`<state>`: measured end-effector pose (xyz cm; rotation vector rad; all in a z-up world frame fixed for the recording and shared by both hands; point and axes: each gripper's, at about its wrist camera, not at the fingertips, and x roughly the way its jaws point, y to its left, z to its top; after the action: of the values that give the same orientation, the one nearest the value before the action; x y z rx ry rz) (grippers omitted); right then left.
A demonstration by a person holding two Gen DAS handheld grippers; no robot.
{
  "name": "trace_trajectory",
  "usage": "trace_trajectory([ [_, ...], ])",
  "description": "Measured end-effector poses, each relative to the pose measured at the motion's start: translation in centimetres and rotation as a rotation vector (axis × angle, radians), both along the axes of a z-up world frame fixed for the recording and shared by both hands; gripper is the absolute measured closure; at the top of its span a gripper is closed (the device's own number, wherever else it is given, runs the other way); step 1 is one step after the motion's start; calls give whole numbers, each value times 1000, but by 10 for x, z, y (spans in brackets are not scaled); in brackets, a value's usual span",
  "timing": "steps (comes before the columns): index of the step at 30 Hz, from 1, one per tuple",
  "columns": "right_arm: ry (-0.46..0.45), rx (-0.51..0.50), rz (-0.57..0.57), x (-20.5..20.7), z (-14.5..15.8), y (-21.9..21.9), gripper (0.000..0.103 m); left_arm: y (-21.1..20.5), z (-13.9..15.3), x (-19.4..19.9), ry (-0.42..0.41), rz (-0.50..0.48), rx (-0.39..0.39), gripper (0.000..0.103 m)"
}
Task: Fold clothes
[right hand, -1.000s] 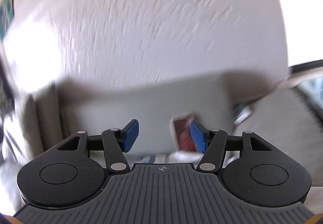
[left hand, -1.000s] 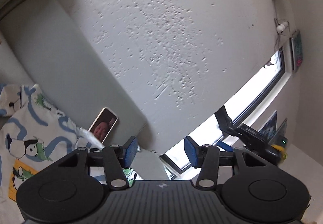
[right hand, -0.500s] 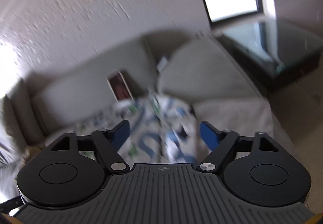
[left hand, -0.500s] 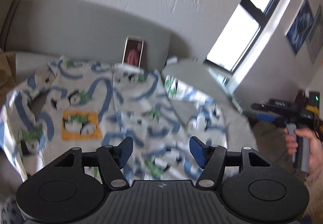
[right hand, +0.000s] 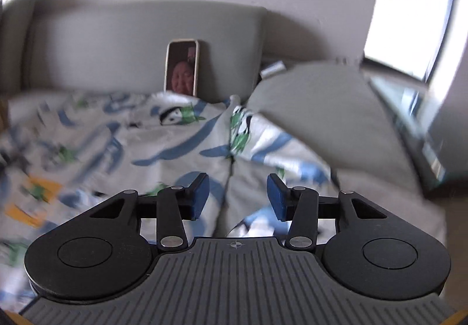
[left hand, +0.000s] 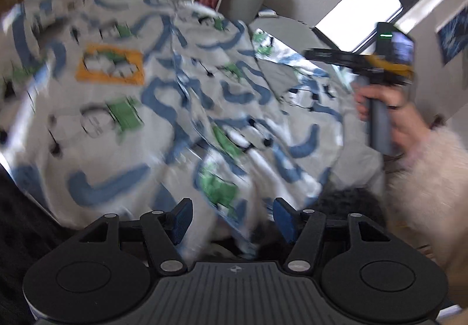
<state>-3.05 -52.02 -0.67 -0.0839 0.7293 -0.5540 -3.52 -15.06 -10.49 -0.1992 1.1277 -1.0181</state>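
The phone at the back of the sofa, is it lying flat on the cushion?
No, the phone stands upright, propped against the sofa backrest behind the patterned garment.

One printed garment [left hand: 181, 96], one phone [right hand: 182, 71], two tools: left tool [left hand: 231, 222], right tool [right hand: 235, 197].

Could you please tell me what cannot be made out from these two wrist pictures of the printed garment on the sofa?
- Left wrist view: motion blur smears the printed garment, so its type and edges are unclear.
- Left wrist view: the left tongs body hides the near hem.
- Right wrist view: the garment's left part is blurred; the right tongs, closing with nothing pressed between them, cover the near fabric.
- Both views: the phone screen is too small to read.
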Motion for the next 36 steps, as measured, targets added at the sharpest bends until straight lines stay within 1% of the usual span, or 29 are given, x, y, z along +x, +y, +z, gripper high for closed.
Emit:
trace_trajectory([
  [1,73,-98,29,19,-11,6,49,-2,-2,1,39,-11,-30,45],
  [2,157,-195,60,39,-25,11,49,-4,-3,2,60,-21,-57,46],
  [5,407,-453,162,89,-78,22,48,-14,2,8,17,-41,-122,46],
  [7,568,-621,238,111,-114,25,47,-19,4,15,13,-48,-160,46],
  [9,687,-771,302,128,-145,25,47,-23,1,24,34,-45,-177,46],
  [10,728,-828,324,135,-156,23,46,-25,-1,28,44,-44,-185,46],
  [11,763,-860,333,142,-165,19,46,-27,-3,32,53,-42,-190,46],
  [12,799,-868,332,149,-172,14,46,-29,-5,35,59,-39,-189,46],
  [14,856,-841,314,161,-182,2,49,-32,-9,40,67,-32,-190,46],
  [16,862,-827,301,167,-189,-8,52,-33,-11,42,72,-22,-191,46],
  [18,837,-845,306,168,-196,-14,52,-34,-14,43,77,-14,-185,46],
  [19,825,-859,309,168,-198,-16,55,-34,-14,44,78,-13,-181,46],
  [20,807,-852,302,169,-196,-18,61,-35,-14,43,77,-16,-179,46],
  [21,782,-819,280,170,-190,-19,83,-36,-13,43,72,-20,-179,46],
  [22,743,-770,246,171,-181,-21,103,-37,-11,42,63,-25,-181,46],
  [24,620,-639,147,168,-151,-30,103,-40,-7,40,45,-36,-184,46],
  [25,539,-580,93,161,-132,-36,103,-42,-4,39,36,-44,-189,46],
  [28,285,-370,-81,127,-63,-71,103,-46,9,31,6,-72,-216,46],
  [30,129,-260,-203,90,-20,-102,103,-50,18,25,-12,-96,-232,46],
  [32,-25,-144,-323,44,17,-132,103,-53,28,18,-33,-118,-248,46],
  [34,-170,-8,-451,-5,44,-164,103,-56,38,12,-56,-127,-259,46],
  [35,-234,50,-514,-31,54,-177,103,-58,43,9,-65,-130,-265,46],
  [36,-276,93,-571,-54,56,-188,103,-59,47,5,-72,-132,-270,46],
])
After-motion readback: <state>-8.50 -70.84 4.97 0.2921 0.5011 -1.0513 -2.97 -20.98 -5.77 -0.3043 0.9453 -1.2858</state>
